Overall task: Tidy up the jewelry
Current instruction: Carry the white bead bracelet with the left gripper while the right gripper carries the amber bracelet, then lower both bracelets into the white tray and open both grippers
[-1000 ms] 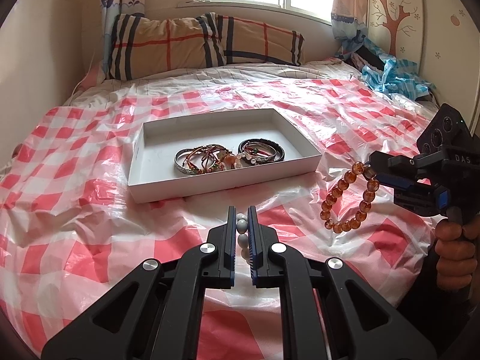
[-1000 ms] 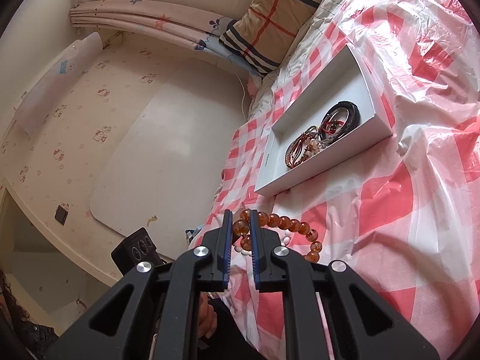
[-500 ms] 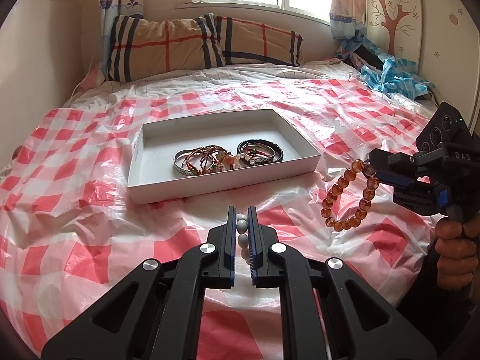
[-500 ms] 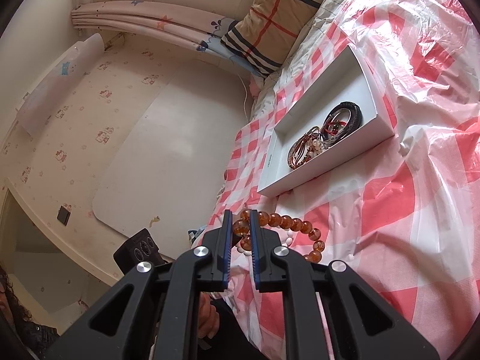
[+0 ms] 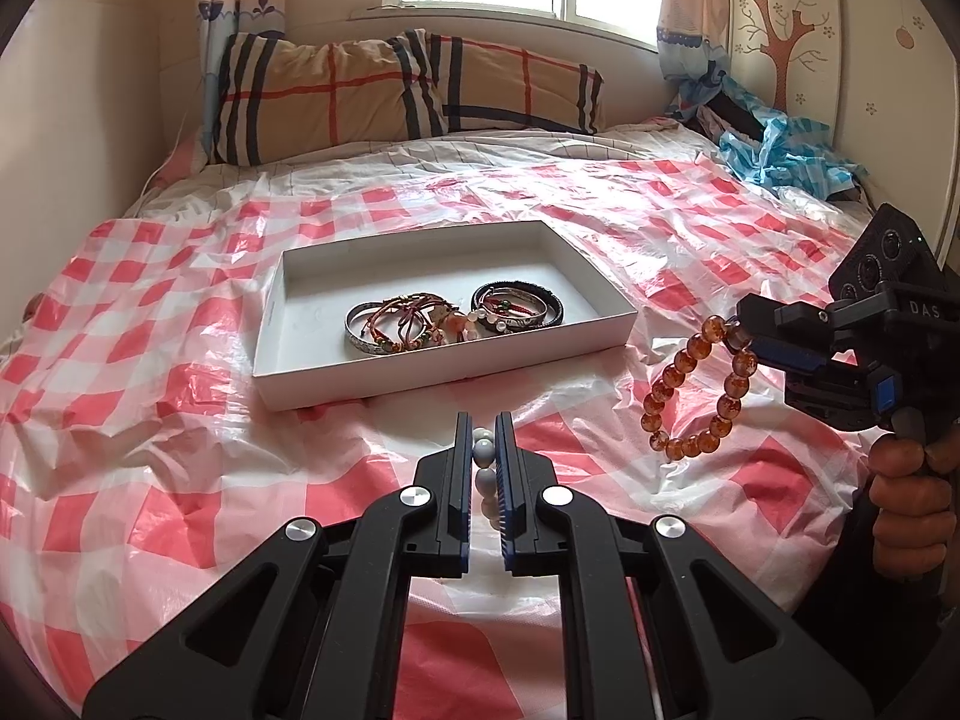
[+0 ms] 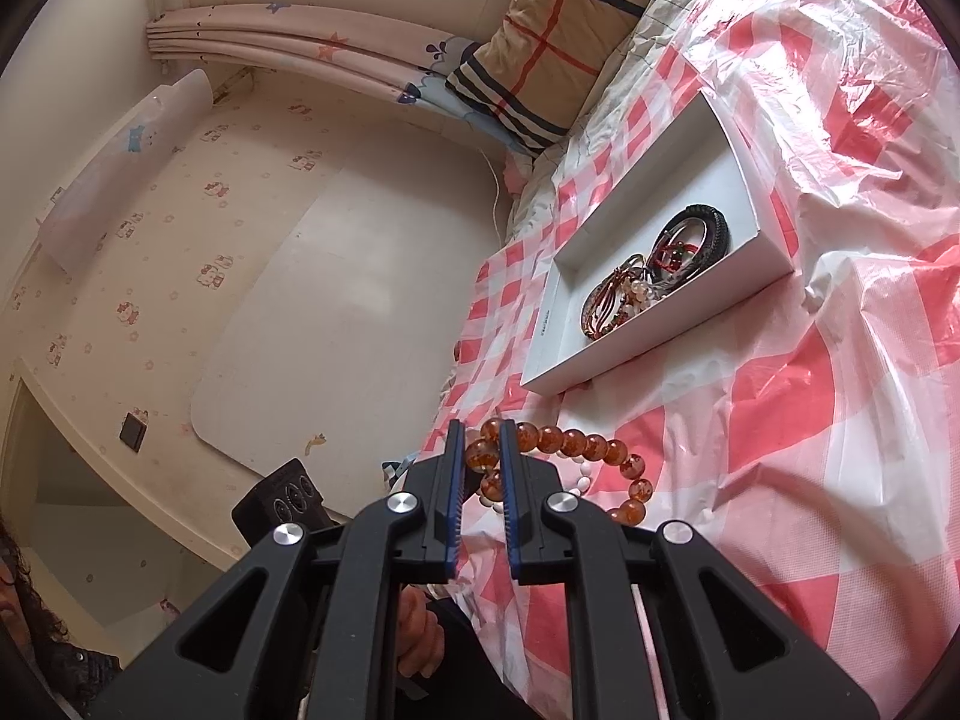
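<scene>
The right gripper (image 6: 482, 438) is squeezed shut on a string of round amber beads (image 6: 576, 443), and the rest of the beads hang in a loop just to the right of its black fingers (image 6: 451, 480). Past the beads, a white tray (image 6: 654, 339) sits on the crinkly red and white plastic sheet (image 6: 840, 420), and in the tray lie a dark bangle (image 6: 699, 237) and a little heap of red and gold bracelets (image 6: 618, 297) touching it. Beyond the tray's far end a striped pillow (image 6: 558, 42) leans by a pink curtain (image 6: 312, 54), and below the right gripper you can see some fingers of a hand (image 6: 420, 636).
</scene>
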### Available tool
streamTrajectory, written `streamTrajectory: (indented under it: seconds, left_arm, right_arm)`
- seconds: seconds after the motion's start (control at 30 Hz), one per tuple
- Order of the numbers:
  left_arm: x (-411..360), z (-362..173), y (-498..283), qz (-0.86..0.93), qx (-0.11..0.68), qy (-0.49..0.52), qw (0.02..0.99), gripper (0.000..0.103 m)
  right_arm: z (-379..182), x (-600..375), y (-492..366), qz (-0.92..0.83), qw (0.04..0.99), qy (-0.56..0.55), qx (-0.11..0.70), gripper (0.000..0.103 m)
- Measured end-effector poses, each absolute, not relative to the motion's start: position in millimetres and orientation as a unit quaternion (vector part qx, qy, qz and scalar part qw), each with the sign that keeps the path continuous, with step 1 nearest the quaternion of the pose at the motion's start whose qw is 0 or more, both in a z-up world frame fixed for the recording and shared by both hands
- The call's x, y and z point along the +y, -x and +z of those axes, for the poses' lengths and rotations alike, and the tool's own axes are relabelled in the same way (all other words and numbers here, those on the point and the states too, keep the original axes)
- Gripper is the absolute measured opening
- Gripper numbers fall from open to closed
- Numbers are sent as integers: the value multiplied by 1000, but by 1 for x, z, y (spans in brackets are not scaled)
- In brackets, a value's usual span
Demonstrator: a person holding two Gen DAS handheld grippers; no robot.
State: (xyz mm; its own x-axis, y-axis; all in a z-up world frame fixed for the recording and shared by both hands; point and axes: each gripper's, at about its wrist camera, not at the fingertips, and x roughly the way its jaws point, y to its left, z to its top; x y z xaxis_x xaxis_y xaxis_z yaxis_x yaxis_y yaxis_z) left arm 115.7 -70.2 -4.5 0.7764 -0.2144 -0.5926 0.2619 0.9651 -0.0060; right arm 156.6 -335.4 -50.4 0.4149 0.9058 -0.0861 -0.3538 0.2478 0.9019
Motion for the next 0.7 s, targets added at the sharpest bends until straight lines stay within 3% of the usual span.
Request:
streamTrajectory:
  seconds: [0.7]
  left_arm:
    - [-73,25,-130,-179,292,14,939,7]
  right_arm:
    - [-47,-336,-168,447,707,-452,310,12]
